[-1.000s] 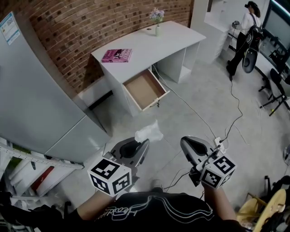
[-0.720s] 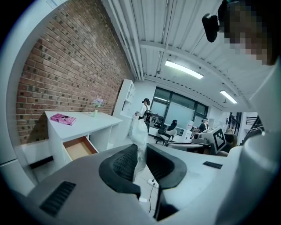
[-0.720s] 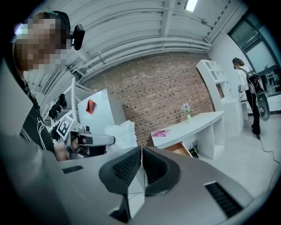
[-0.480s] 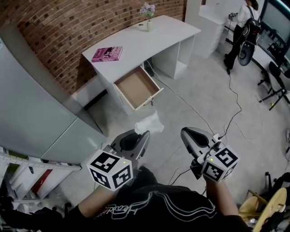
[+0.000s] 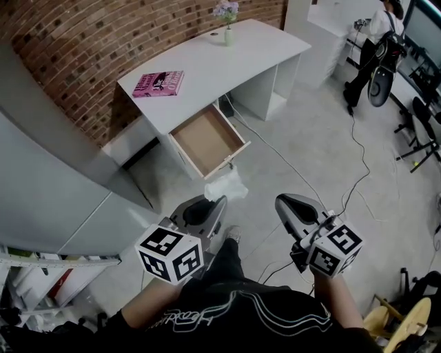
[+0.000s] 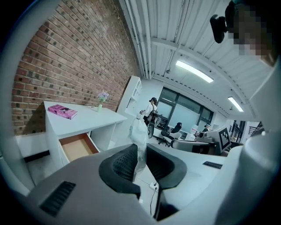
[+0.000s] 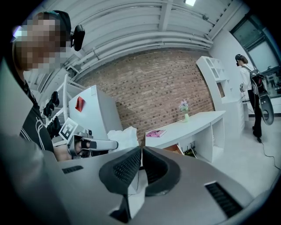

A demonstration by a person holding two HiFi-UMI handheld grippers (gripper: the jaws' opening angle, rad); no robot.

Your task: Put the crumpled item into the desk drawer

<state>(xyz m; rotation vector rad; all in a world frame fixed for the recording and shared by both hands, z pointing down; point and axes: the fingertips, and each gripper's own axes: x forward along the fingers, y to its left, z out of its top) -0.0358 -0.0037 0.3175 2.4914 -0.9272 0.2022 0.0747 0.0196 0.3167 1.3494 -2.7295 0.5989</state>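
My left gripper [image 5: 218,202] is shut on a crumpled white paper item [image 5: 226,187] that sticks out past its tips, above the floor. In the left gripper view the crumpled item [image 6: 138,139] is pinched between the pads of the left gripper [image 6: 140,154]. The white desk [image 5: 238,58] stands ahead against the brick wall, with its wooden drawer [image 5: 207,140] pulled open a little beyond the item; the drawer [image 6: 77,147] looks bare inside. My right gripper [image 5: 282,202] is at the right, shut with nothing held. In the right gripper view the right gripper [image 7: 141,152] has its pads together.
A pink book [image 5: 158,83] and a small vase of flowers [image 5: 227,19] sit on the desk. A grey cabinet [image 5: 48,200] stands at the left. Cables [image 5: 358,172] trail over the floor at the right. A person [image 5: 377,48] stands at the far right.
The desk and open drawer have shifted left and come a bit nearer in the head view. Both grippers keep their pose, and the left still holds the crumpled item.
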